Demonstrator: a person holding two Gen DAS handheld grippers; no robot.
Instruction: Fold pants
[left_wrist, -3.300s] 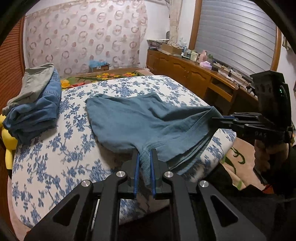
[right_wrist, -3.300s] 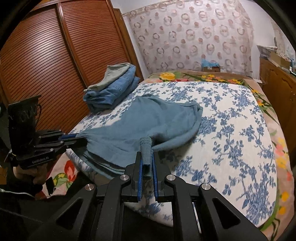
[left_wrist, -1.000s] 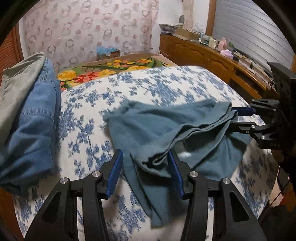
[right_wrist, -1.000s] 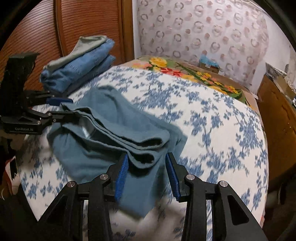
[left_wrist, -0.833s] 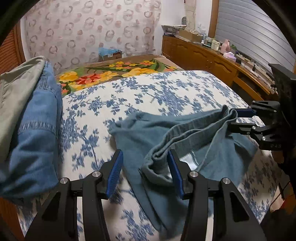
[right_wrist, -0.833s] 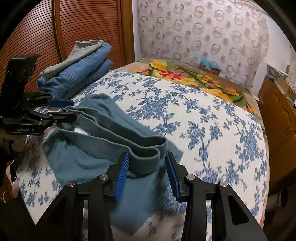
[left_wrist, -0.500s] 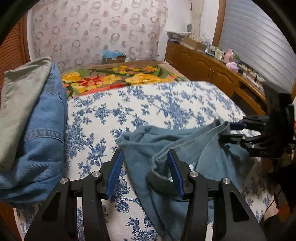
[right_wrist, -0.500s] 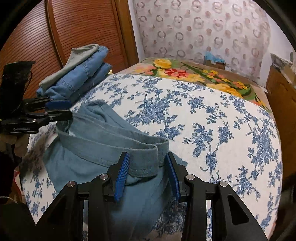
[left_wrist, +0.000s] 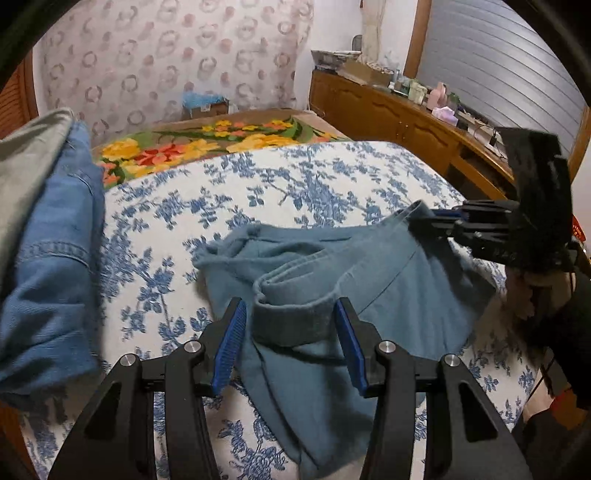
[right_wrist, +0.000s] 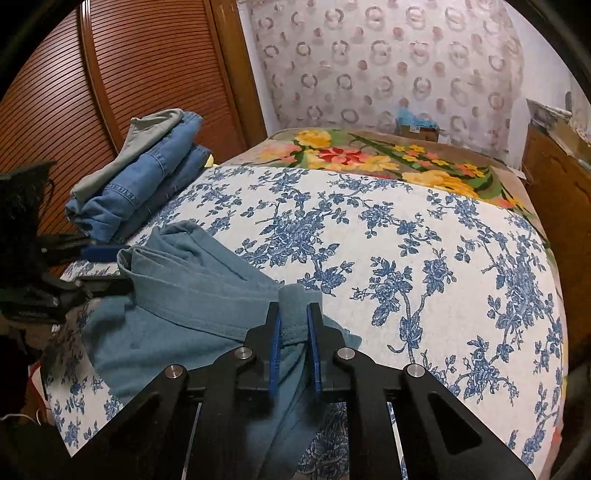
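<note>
My left gripper (left_wrist: 291, 332) fills the bottom centre of the left wrist view, its blue pads standing well apart on either side of a thick folded band of the teal pants (left_wrist: 332, 280). The band lies between the pads, but neither pad presses on it; there is a visible gap on the left side, and I cannot tell whether the right pad brushes the cloth.

My right gripper (right_wrist: 294, 339) sits at the bottom centre of the right wrist view. Its jaws are closing, and the pads already pinch a raised corner of the pants (right_wrist: 192, 295) between them, with only a narrow strip of cloth showing in the gap. In the left wrist view the same gripper (left_wrist: 436, 221) reaches in from the right edge of the frame, with cloth at its fingertips, and the person's hand (left_wrist: 535, 291) shows below it at the right.

The pants lie bunched in layers on the blue-flowered bedspread (right_wrist: 424, 258), in the lower left of the right wrist view and the middle of the left wrist view. A stack of folded jeans (right_wrist: 147, 177) rests on the bed in the left of the right wrist view, in front of the slatted wooden door (right_wrist: 110, 74).
</note>
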